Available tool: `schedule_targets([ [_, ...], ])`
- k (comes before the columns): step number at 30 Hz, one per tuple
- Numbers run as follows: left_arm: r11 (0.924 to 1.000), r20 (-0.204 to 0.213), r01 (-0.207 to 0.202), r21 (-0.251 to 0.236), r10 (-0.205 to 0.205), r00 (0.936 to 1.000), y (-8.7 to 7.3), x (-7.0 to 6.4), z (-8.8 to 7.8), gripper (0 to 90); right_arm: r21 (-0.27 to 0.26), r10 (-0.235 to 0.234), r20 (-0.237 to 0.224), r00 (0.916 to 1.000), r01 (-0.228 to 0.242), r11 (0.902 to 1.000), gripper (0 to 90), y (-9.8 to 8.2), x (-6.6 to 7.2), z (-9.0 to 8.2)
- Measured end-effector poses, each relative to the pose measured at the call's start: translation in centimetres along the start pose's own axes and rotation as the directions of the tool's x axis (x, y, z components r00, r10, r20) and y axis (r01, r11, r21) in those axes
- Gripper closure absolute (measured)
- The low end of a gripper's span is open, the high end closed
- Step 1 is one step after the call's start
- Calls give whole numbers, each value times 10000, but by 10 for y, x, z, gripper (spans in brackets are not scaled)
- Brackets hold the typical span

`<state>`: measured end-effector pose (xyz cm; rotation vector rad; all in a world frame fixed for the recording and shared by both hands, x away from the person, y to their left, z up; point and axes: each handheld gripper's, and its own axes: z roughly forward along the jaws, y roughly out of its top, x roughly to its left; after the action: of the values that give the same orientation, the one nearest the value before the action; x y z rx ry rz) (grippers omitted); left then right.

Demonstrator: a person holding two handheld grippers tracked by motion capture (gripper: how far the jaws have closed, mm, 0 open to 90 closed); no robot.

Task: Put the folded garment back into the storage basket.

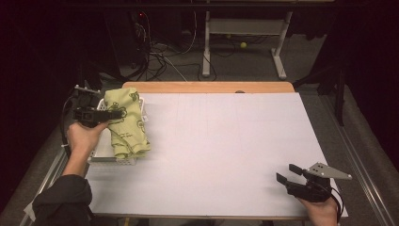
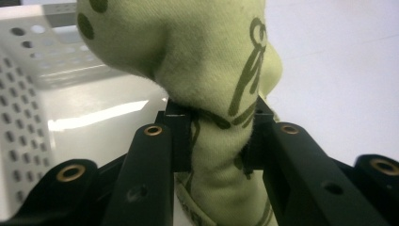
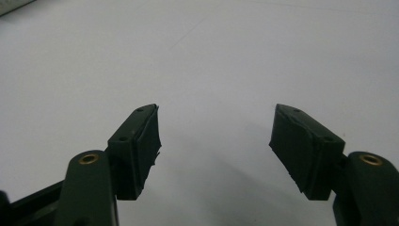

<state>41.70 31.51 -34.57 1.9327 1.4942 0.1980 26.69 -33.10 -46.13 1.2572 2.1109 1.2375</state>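
Right gripper (image 3: 214, 141): two black jaws rising from the bottom edge, standing wide apart with nothing between them, each ending in a dark rubbery pad (image 3: 146, 141) with a ragged inner edge and carried on an arm with a brass-coloured bushing. Beneath and beyond: a plain white table surface (image 3: 226, 52), with faint shadow under the jaws.
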Motion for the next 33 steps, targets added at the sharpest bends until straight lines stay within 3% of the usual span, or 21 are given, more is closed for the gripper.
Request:
schedule_targets([
  [8,9997,44,240,-14,-240,9997,-7,8,7,676,21,-29,14,10000,29,10000,338,0,0,0],
  [18,9996,-28,260,65,-260,9997,-10,13,13,676,59,-51,68,10000,51,10000,338,0,0,1],
  [33,9965,-333,565,611,-546,9980,-18,29,40,674,62,-16,52,10000,16,10000,338,0,-1,1],
])
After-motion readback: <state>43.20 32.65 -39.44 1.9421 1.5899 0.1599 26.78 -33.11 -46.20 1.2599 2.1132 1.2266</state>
